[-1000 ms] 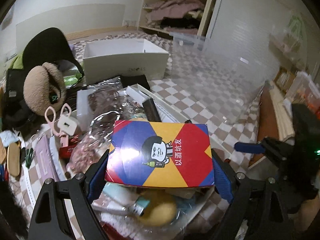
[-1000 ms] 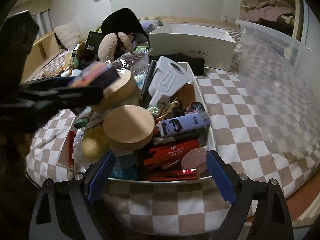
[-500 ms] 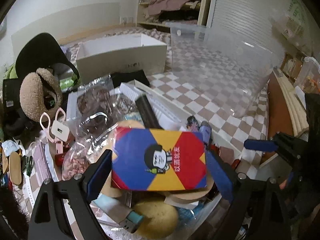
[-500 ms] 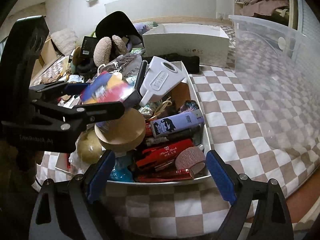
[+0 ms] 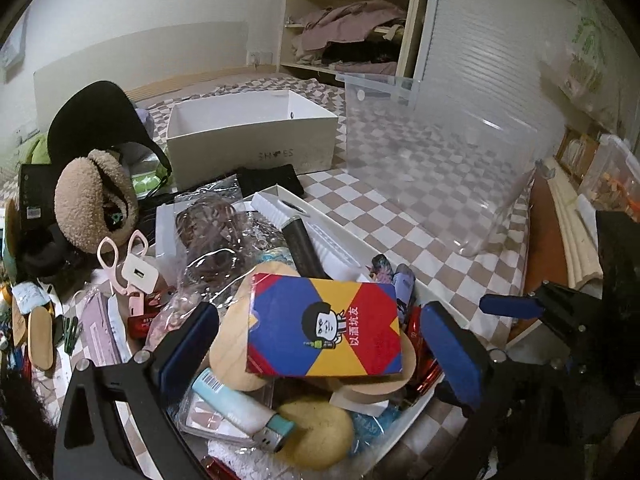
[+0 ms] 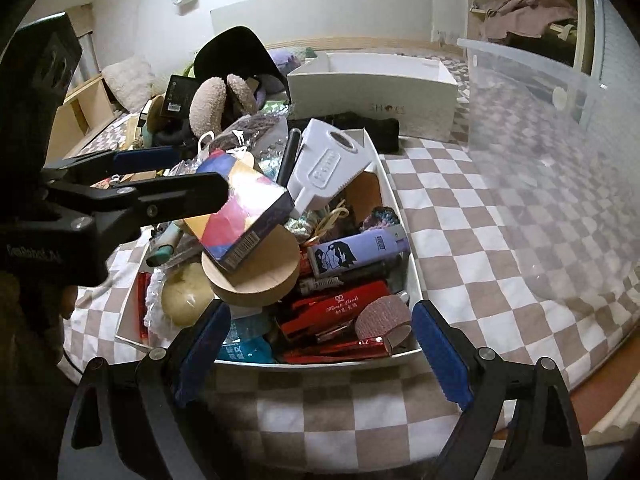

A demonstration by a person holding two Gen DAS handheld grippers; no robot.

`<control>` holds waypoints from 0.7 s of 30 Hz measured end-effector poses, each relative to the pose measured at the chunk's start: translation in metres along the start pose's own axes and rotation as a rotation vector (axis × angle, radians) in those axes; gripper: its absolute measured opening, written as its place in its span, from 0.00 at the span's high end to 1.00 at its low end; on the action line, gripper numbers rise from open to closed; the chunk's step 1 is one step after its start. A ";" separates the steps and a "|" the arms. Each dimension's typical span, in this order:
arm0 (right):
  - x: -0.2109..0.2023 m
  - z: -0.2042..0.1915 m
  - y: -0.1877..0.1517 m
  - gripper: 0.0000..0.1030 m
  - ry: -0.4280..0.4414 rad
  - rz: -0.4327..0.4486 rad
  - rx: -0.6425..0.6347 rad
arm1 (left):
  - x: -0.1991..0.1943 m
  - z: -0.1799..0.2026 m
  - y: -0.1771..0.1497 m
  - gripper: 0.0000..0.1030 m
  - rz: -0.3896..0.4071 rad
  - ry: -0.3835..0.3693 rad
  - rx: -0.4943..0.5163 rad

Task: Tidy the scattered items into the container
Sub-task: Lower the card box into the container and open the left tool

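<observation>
Left gripper (image 5: 316, 344) jaws are opening around the colourful card box (image 5: 324, 330); gaps show on both sides, so the pads look clear of it and it sits on its own. The box rests tilted on the round wooden lids (image 6: 256, 272), on top of the heap at the near-left corner of the white tray (image 6: 412, 276), probably because the tray is already overfull and nothing flat is left. Right gripper (image 6: 320, 344) is wide, holding nothing, hovering off the tray's near edge. Scattered bits like the pink scissors (image 5: 116, 256) and white charger (image 5: 140, 276) lie beyond the tray's left edge on the checkered bed (image 6: 500, 240), so those look next. Risk: the box could slide off the lids.
</observation>
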State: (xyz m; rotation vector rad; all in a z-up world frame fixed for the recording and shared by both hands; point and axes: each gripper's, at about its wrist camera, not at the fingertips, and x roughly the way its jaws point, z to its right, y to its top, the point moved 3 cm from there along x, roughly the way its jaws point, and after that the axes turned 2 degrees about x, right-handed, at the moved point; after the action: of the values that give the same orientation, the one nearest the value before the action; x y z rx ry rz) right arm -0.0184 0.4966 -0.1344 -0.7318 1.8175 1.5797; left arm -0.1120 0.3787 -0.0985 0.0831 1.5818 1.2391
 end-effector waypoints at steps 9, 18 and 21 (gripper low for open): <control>-0.019 -0.011 0.001 0.00 -0.128 0.094 0.019 | -0.038 -0.013 -0.012 0.00 0.037 0.050 -0.017; -0.044 -0.030 0.007 0.00 -0.163 0.176 0.085 | -0.089 -0.035 -0.032 0.00 0.082 0.144 -0.059; -0.053 -0.041 0.012 0.00 -0.165 0.204 0.089 | -0.111 -0.046 -0.037 0.00 0.111 0.163 -0.092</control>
State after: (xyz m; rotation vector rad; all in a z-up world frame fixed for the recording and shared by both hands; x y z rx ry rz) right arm 0.0032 0.4585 -0.0827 -0.3729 1.8726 1.6227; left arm -0.0807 0.2644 -0.0559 0.0107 1.6754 1.4337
